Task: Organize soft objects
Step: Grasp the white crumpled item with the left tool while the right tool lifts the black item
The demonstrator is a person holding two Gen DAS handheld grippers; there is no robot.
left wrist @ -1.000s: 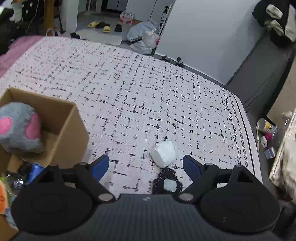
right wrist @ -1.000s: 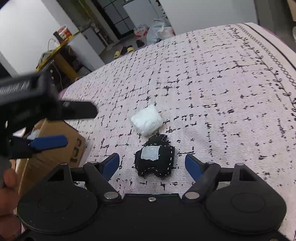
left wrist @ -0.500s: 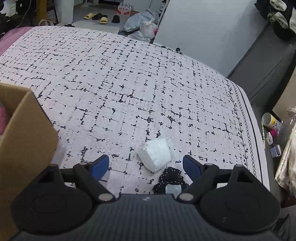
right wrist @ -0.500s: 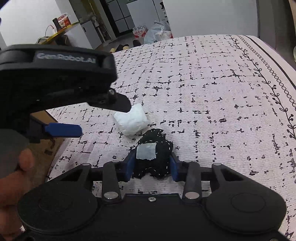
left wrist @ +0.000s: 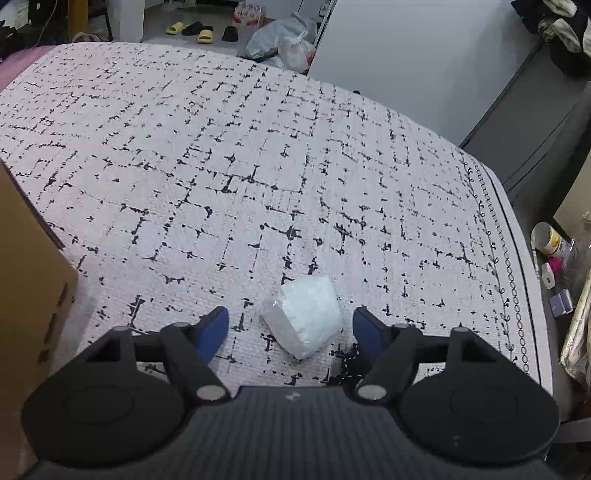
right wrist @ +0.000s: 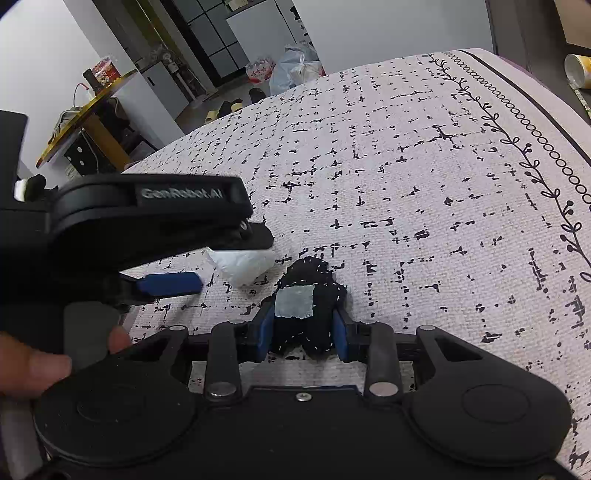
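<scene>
A white soft packet (left wrist: 303,317) lies on the patterned bedspread (left wrist: 258,166). My left gripper (left wrist: 291,319) straddles it; its jaws are closing, and both blue pads still stand clear of the packet. Beside it, a black stitched plush with a grey patch (right wrist: 321,295) sits in my right gripper (right wrist: 301,325). Those jaws are closing too, and both pads press on the plush's sides. In the right wrist view the left gripper (right wrist: 236,262) hangs over the packet (right wrist: 243,264), held by a person's hand (right wrist: 33,365). Only a sliver of the plush (left wrist: 351,363) shows in the left wrist view.
A cardboard box (left wrist: 29,295) stands at the left edge of the bed. The bed's right edge drops to a floor with a can (left wrist: 550,240) and small clutter. Plastic bags (left wrist: 284,44) and slippers (left wrist: 188,31) lie beyond the far edge.
My left gripper came down over the white packet and its jaws narrowed; the box slid to the view's left edge. My right jaws closed onto the black plush.
</scene>
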